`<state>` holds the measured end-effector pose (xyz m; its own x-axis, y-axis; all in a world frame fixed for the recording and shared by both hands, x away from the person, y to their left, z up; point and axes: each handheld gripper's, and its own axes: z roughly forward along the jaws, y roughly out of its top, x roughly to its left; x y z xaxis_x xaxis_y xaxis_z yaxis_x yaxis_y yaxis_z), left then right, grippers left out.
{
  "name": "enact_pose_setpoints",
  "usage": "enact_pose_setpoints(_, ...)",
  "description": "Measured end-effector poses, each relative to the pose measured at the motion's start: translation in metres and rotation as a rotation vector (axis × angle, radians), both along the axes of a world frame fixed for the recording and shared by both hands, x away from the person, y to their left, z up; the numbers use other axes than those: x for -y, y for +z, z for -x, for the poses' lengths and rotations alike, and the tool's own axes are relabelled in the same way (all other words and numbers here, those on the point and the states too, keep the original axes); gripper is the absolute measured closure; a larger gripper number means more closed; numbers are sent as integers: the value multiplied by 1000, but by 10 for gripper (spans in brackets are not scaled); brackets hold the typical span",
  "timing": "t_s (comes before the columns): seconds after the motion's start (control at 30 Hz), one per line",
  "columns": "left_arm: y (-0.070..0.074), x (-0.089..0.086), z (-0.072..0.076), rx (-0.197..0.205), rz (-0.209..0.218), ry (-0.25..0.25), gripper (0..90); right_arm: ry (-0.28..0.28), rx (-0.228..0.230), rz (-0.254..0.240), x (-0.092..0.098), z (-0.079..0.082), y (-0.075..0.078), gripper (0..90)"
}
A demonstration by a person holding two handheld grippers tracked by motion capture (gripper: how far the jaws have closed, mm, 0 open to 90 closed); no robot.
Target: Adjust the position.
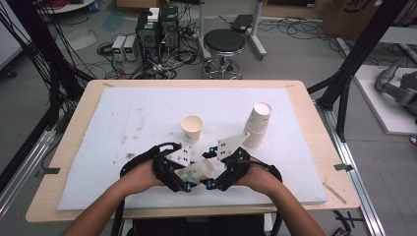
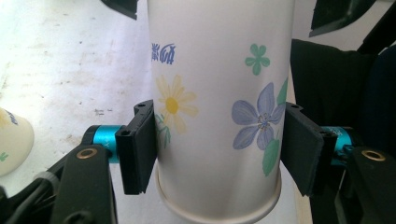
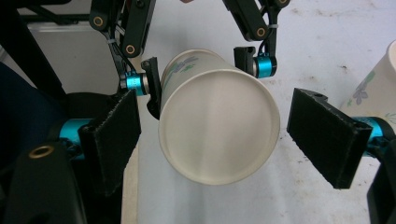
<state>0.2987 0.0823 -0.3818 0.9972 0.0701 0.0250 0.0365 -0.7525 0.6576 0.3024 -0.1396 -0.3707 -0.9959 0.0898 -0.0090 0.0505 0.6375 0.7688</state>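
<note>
The left hand-held gripper (image 2: 215, 149) clamps the flowered paper cup (image 2: 219, 93) near its base; the right hand-held gripper (image 3: 215, 144) stands open around its mouth. Close gently, squarely, avoiding crushing the rim.

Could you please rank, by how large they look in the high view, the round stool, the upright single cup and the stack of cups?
1. Round stool, though it stands farther off.
2. Stack of cups.
3. Upright single cup.

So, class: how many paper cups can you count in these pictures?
3. One cup is clamped sideways in the left gripper, one stands upright mid-table, and one leans tilted at right; that one may hide nested cups.
</note>
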Motion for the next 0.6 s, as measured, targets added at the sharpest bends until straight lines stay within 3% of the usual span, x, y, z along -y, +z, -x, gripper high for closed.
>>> enact_pose_setpoints(0.17,-1,3,1,-9,-18,-17,343,45,10,50,-6,0,-1,256)
enact_pose_setpoints(0.43,-2,3,2,-15,-26,-44,343,90,2,74,-7,-1,-3,360)
enact_pose_setpoints(0.6,-2,3,2,-16,-26,-49,340,104,8,77,-8,-1,-3,369)
